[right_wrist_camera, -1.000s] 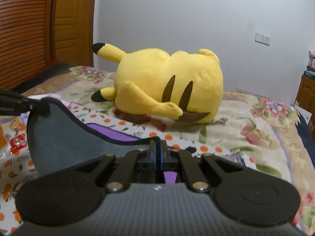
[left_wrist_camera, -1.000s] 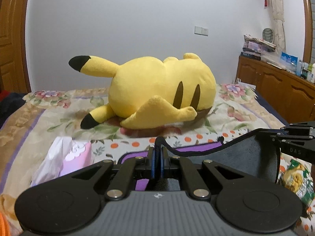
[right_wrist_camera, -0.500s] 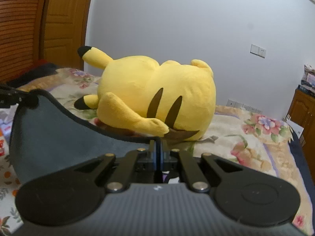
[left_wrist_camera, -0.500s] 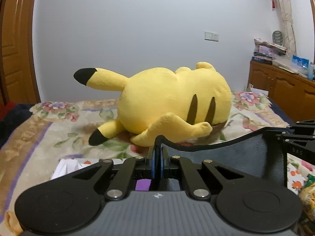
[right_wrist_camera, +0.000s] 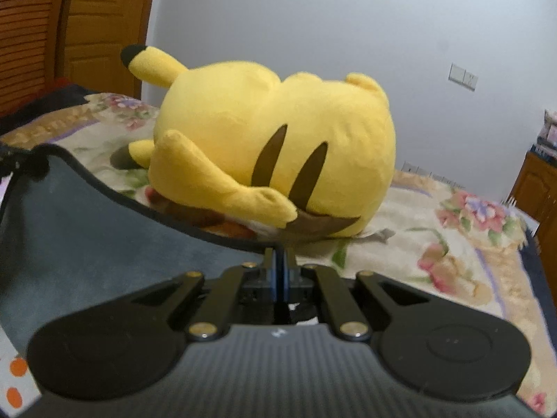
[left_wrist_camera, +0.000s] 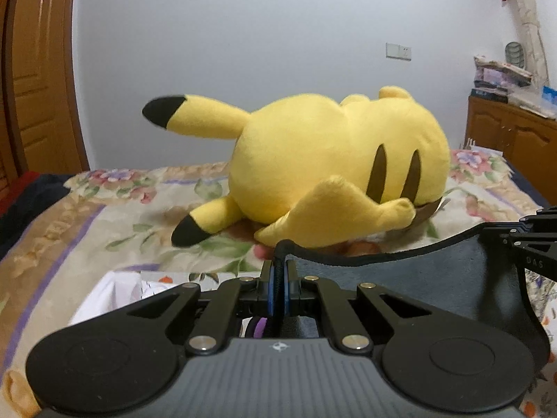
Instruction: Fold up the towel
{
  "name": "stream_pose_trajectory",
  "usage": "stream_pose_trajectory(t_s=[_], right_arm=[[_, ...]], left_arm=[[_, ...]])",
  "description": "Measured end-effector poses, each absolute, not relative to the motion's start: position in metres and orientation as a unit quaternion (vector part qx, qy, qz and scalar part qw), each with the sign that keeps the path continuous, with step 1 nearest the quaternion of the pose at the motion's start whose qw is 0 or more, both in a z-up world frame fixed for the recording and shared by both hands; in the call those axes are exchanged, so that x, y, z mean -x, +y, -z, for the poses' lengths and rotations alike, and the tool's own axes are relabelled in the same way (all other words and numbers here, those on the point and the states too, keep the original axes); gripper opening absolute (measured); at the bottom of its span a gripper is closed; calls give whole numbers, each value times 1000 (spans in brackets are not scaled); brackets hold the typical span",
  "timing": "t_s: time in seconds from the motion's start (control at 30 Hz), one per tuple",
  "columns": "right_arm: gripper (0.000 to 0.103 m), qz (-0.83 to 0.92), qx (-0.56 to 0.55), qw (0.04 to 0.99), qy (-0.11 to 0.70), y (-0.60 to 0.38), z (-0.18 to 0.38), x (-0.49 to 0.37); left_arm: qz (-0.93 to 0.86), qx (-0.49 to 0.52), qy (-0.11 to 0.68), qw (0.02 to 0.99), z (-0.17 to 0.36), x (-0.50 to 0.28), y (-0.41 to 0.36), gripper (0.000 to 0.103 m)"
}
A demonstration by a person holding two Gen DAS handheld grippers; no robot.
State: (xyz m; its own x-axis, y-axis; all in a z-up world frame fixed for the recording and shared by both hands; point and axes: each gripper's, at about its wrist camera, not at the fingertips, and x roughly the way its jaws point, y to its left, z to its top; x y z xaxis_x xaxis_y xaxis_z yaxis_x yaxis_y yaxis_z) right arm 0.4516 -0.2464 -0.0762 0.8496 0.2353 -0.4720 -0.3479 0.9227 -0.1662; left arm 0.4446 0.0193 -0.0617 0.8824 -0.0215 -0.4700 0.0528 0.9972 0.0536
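Observation:
The towel (left_wrist_camera: 435, 278) is dark grey-blue with a black hem and hangs stretched between my two grippers above the bed. My left gripper (left_wrist_camera: 277, 271) is shut on one top corner of it. My right gripper (right_wrist_camera: 278, 264) is shut on the other top corner; the towel (right_wrist_camera: 87, 230) sags away to its left. In the left wrist view the right gripper (left_wrist_camera: 522, 240) shows at the right edge. In the right wrist view the left gripper's tip (right_wrist_camera: 10, 160) shows at the left edge. The towel's lower part is hidden behind the gripper bodies.
A big yellow Pikachu plush (left_wrist_camera: 330, 170) lies on the floral bedspread (left_wrist_camera: 104, 216) just beyond the towel; it also shows in the right wrist view (right_wrist_camera: 271, 153). A white tissue pack (left_wrist_camera: 111, 292) lies at lower left. A wooden cabinet (left_wrist_camera: 515, 142) stands at right, a wooden door (right_wrist_camera: 104, 24) at left.
Both grippers have lifted and moved forward toward the plush with the towel's top edge held between them. The purple sheet and dotted cloth below have dropped out of sight.

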Motion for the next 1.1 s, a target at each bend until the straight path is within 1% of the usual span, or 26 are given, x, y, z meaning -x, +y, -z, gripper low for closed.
stream_pose_trajectory(t_s=[0.3, 0.53, 0.67, 0.7, 0.73, 0.77, 0.8, 0.83, 0.97, 1.03, 1.1], right_arm=[[4, -148, 113, 946, 267, -241, 101, -463], [5, -146, 115, 945, 271, -241, 105, -465], [9, -142, 106, 946, 271, -242, 106, -464], [9, -143, 107, 946, 271, -242, 106, -464], [9, -141, 108, 946, 270, -241, 106, -462], [11, -141, 109, 946, 270, -241, 106, -462], [12, -140, 109, 946, 270, -241, 105, -461], [13, -140, 107, 947, 270, -242, 104, -460], [14, -147, 89, 947, 273, -246, 100, -453], [14, -151, 81, 946, 275, -246, 98, -446], [15, -156, 71, 945, 279, -247, 96, -438]], left_arm=[[15, -42, 259, 965, 85, -454, 18, 8], [14, -54, 261, 964, 87, -458, 14, 10], [19, -60, 266, 962, 89, -458, 12, 11], [18, -60, 265, 962, 89, -457, 13, 15], [16, -59, 265, 962, 89, -457, 13, 24], [15, -59, 265, 962, 88, -457, 13, 28], [15, -58, 264, 963, 88, -456, 13, 36], [16, -58, 262, 963, 87, -455, 13, 38], [21, -53, 266, 962, 83, -450, 11, 41], [26, -52, 269, 961, 81, -445, 10, 46], [28, -55, 272, 960, 79, -438, 8, 48]])
